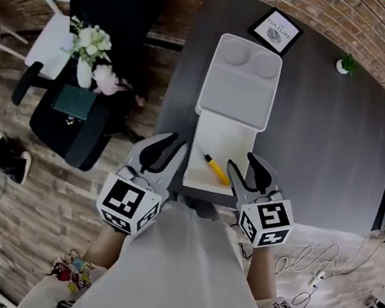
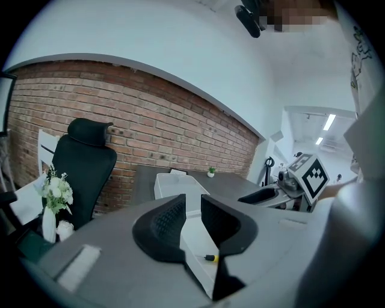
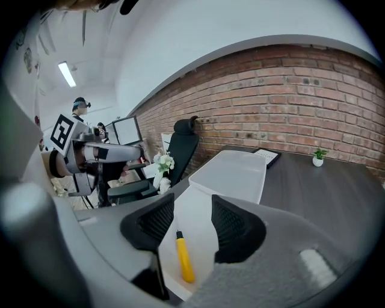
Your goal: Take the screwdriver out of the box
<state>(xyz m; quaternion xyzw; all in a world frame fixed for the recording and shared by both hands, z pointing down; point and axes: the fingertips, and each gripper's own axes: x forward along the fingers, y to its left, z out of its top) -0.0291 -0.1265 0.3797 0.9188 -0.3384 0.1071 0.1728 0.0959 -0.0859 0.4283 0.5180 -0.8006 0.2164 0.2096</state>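
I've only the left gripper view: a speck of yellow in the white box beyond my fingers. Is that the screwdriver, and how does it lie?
Observer: Yes. The head view shows the whole screwdriver flat on the floor of the box, yellow handle nearest you, dark tip pointing away and left.
Operator: Is the right gripper on it?
Observer: No. The right gripper view shows the right gripper with fingers apart and the screwdriver untouched beyond them.
Operator: Lid in the way?
Observer: No; the head view shows the lid open, on the box's far side.
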